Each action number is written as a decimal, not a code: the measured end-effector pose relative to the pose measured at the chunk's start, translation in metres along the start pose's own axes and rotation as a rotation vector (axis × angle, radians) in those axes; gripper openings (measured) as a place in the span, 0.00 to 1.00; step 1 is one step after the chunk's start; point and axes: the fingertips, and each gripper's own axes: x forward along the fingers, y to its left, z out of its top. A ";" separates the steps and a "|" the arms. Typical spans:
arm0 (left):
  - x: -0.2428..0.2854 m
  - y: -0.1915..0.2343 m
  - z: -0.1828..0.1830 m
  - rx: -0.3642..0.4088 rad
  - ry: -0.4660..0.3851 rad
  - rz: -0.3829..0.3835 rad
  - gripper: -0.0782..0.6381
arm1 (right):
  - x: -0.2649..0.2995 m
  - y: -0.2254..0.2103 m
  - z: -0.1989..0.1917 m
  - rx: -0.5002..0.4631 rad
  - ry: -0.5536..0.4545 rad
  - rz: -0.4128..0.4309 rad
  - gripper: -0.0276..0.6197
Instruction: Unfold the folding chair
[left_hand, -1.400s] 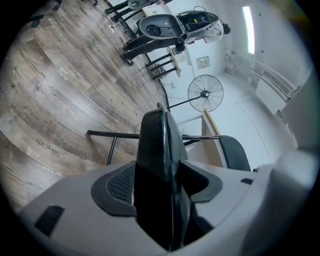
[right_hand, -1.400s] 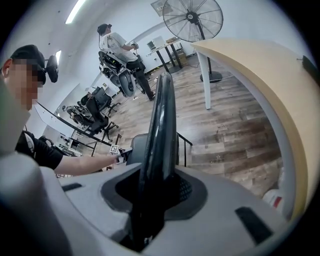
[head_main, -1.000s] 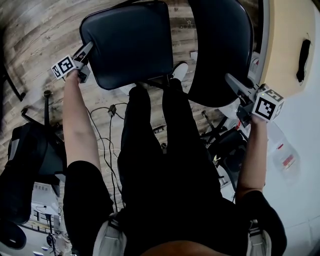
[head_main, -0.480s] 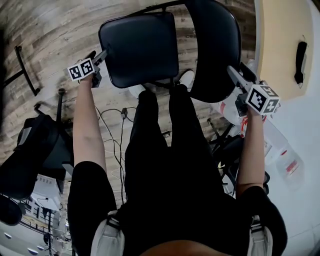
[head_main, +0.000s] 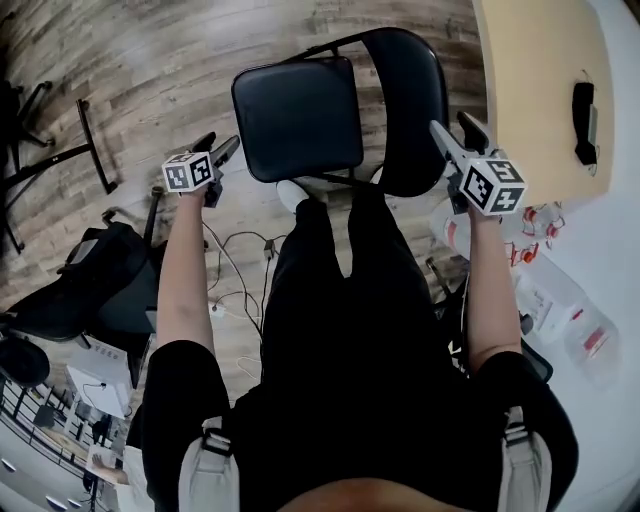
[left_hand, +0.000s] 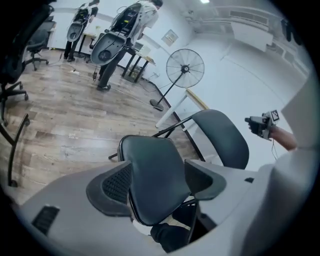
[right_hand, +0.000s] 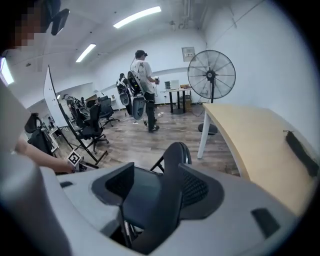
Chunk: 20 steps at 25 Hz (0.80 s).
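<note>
The black folding chair stands unfolded on the wood floor, its seat (head_main: 298, 117) flat and its backrest (head_main: 405, 105) upright. My left gripper (head_main: 220, 146) hangs left of the seat, raised and apart from it. My right gripper (head_main: 455, 130) hangs just right of the backrest, also clear of it. Both have just been opening and stand open with nothing between their jaws. In the left gripper view the seat (left_hand: 152, 170) lies well beyond the fingers (left_hand: 117, 185). In the right gripper view the backrest (right_hand: 172, 165) shows edge-on, with the seat (right_hand: 142, 192) to its left.
A light wood table (head_main: 530, 90) with a black object (head_main: 583, 108) stands at the right. A black office chair (head_main: 90, 290) and floor cables (head_main: 235, 250) lie at the left. A standing fan (left_hand: 185, 70) and a standing person (right_hand: 145, 85) are farther off.
Both grippers have come away from the chair's edges, the left from the seat's side and the right from the backrest's side, and have lifted. Their jaws have opened. The chair stays standing.
</note>
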 end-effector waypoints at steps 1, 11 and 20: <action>-0.012 -0.013 0.003 0.027 -0.005 0.000 0.56 | -0.004 0.011 0.005 -0.021 -0.021 0.016 0.45; -0.124 -0.177 0.055 0.156 -0.207 -0.078 0.56 | -0.054 0.120 0.066 -0.125 -0.249 0.222 0.44; -0.208 -0.318 0.095 0.347 -0.385 -0.106 0.54 | -0.123 0.197 0.103 -0.179 -0.421 0.429 0.42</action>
